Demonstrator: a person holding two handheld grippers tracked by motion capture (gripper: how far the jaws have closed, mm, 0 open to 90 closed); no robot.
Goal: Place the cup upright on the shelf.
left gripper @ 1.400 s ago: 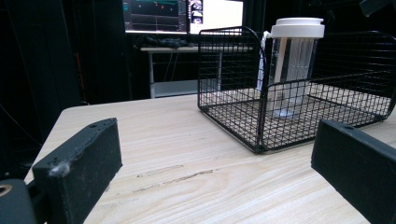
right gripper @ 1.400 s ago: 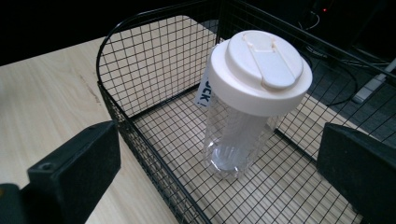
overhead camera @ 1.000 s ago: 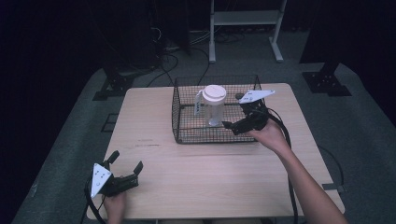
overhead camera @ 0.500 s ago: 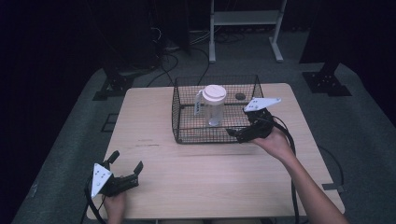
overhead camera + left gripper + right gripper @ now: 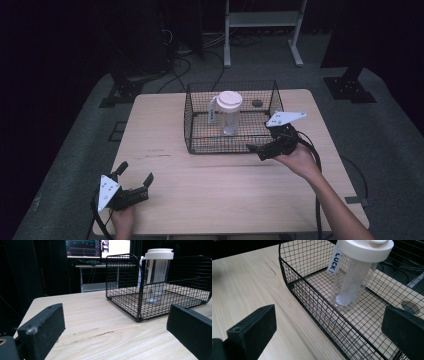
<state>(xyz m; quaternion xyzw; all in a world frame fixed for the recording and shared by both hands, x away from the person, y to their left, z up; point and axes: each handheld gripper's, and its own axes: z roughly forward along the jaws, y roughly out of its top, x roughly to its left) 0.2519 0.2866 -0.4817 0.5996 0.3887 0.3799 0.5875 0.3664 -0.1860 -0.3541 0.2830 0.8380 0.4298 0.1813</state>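
Note:
A clear plastic bottle with a white lid and a tag stands upright inside a black wire basket at the middle back of the wooden table. My right gripper hovers open just outside the basket's near right corner, jaws pointing left along its front wall. Its own view looks over the basket wall at the bottle, the right gripper holding nothing. My left gripper rests open and empty near the front left edge. From the left gripper the basket and bottle lie well ahead.
A dark round hole sits in the tabletop behind the basket, also seen as the hole past the far wall. A white metal stand and cables occupy the floor beyond. Monitors glow behind the table. Bare wood spreads in front of the basket.
My right gripper has drawn back from over the basket's right side toward the person, ending outside its near right corner. The bottle stays upright in the basket. The left gripper has not moved.

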